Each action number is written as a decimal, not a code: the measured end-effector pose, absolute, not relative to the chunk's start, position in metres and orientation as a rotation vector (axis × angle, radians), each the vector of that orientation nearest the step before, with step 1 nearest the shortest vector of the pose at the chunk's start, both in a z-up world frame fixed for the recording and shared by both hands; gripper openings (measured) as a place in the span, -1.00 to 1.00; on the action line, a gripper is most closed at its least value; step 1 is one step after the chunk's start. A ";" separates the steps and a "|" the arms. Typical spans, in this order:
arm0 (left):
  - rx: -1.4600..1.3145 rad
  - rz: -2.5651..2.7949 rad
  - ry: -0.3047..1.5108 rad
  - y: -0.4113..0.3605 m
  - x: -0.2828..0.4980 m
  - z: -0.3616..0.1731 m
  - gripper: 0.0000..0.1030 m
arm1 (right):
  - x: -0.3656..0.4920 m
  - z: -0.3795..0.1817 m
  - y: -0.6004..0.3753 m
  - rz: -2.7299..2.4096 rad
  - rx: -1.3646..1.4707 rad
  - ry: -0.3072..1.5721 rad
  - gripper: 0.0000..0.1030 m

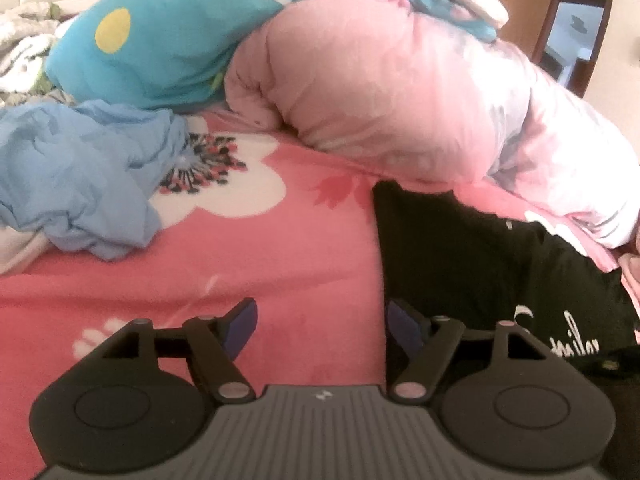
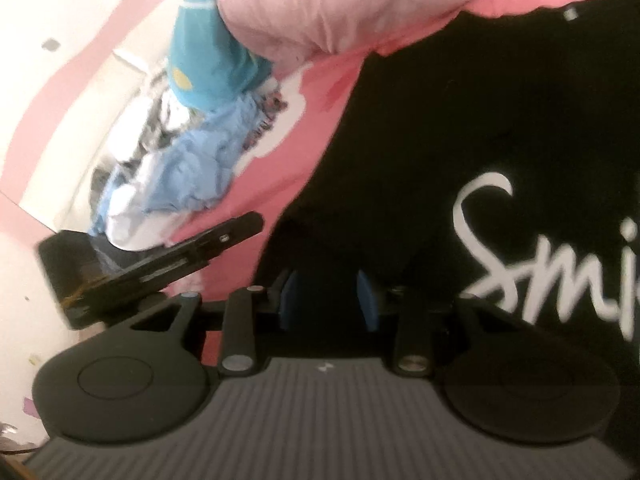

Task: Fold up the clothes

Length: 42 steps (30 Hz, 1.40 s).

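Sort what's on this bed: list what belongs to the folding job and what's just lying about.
Job: black garment with white lettering; crumpled light blue garment; left gripper; right gripper.
Lying about: pink duvet; teal pillow; pink floral bedsheet.

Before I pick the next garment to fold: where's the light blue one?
Left wrist view: light blue garment lies crumpled at far left on the pink bedsheet, below the teal pillow.

Pink duvet (image 1: pixel 400 92), teal pillow (image 1: pixel 160 48), doorway (image 1: pixel 576 36).
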<state>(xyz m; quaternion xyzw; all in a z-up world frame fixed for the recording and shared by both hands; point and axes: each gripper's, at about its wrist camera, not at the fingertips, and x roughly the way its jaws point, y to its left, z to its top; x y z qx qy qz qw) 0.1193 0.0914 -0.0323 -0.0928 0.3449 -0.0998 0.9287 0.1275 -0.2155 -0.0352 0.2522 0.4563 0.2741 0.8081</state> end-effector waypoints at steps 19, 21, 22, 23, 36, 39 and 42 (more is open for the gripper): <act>-0.070 -0.287 0.587 0.019 0.061 0.023 0.86 | -0.076 0.059 -0.359 0.081 0.619 0.577 0.79; -0.047 -0.318 0.588 0.001 0.054 0.032 0.94 | -0.084 0.056 -0.371 0.053 0.651 0.557 0.82; -0.043 -0.334 0.588 -0.007 0.051 0.035 0.95 | -0.087 0.054 -0.375 0.046 0.659 0.550 0.83; -0.038 -0.349 0.590 -0.015 0.049 0.037 0.96 | -0.091 0.052 -0.379 0.038 0.666 0.540 0.83; -0.054 -0.391 0.645 -0.098 0.050 0.062 1.00 | -0.116 0.046 -0.418 -0.174 0.602 0.505 0.98; -0.017 -0.398 0.633 -0.115 0.050 0.068 1.00 | -0.119 0.044 -0.423 -0.234 0.574 0.503 0.98; 0.005 -0.429 0.630 -0.133 0.051 0.073 1.00 | -0.121 0.039 -0.429 -0.277 0.585 0.508 0.98</act>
